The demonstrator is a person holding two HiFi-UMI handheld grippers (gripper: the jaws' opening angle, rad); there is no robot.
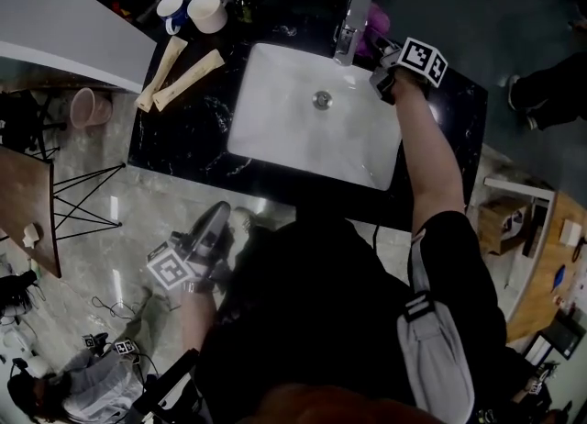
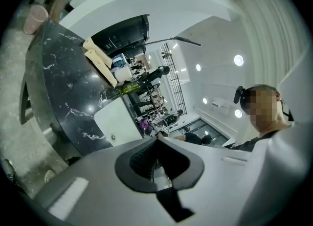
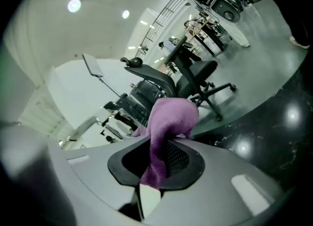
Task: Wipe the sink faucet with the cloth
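Cloth (image 3: 168, 122) sits clamped in our right gripper (image 1: 381, 60) just beside the faucet (image 1: 351, 26); our left gripper (image 1: 218, 220) hangs closed and empty, off the counter (image 1: 183, 138).

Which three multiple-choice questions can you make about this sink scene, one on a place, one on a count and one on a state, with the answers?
1. Where is the purple cloth?
A. lying in the basin
B. in the right gripper, beside the faucet
C. on the floor

2. How many mugs stand on the counter?
A. two
B. four
C. none

3. How is the left gripper?
A. shut on the cloth
B. wide open
C. shut and empty

Answers: B, the right gripper view shows the cloth pinched between its jaws. A, one blue-and-white mug and one cream mug stand together. C, its jaws meet with nothing between them.
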